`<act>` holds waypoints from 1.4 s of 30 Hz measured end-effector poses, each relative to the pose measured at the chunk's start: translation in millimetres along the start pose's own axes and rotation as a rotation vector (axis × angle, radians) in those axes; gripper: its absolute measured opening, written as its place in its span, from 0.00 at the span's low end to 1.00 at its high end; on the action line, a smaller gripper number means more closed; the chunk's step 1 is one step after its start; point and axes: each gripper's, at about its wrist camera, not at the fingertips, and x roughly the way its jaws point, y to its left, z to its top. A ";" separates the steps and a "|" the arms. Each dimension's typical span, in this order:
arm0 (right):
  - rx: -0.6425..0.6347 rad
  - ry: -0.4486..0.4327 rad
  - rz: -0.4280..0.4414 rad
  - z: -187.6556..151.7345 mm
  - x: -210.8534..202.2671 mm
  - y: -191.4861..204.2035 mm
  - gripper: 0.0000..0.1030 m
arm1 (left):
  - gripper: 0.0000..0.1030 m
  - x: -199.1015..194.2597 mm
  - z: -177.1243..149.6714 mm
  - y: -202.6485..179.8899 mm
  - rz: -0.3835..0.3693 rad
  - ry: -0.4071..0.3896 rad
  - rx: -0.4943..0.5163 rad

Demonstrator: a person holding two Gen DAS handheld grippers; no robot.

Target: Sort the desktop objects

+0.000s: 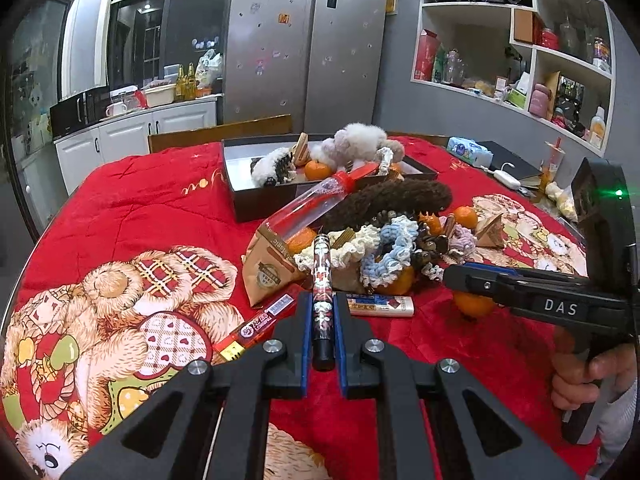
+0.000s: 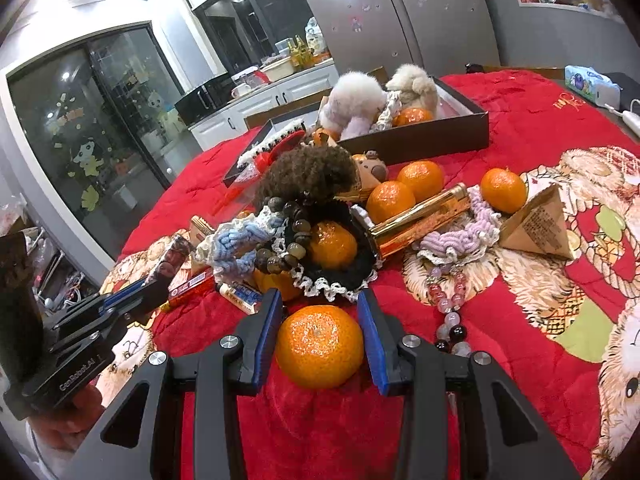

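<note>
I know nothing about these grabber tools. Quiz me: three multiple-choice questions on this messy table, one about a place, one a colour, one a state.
1. Where do the fluffy white toys lie?
A. in the dark box
B. on a chair
C. on the floor

2. What colour is the tablecloth?
A. green
B. red
C. white

3. What does the left gripper hold?
A. nothing
B. a spoon
C. a patterned pen

Answers: 1 A, they rest inside its walls. 2 B, red plush with bear prints. 3 C, the blue pads clamp the pen.
</note>
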 end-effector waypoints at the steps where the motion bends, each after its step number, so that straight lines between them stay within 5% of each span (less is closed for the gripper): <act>1: -0.002 -0.002 -0.004 0.5 -0.4 0.0 0.37 | 0.10 -1.3 0.3 -0.3 -0.001 -0.004 0.003; 23: -0.123 -0.084 0.002 21.1 -29.8 28.5 0.37 | 0.10 -22.8 23.1 -6.9 -0.020 -0.050 -0.041; 42: -0.259 -0.110 0.004 81.7 -48.6 58.2 0.37 | 0.10 -21.6 93.3 -36.4 -0.028 -0.068 0.058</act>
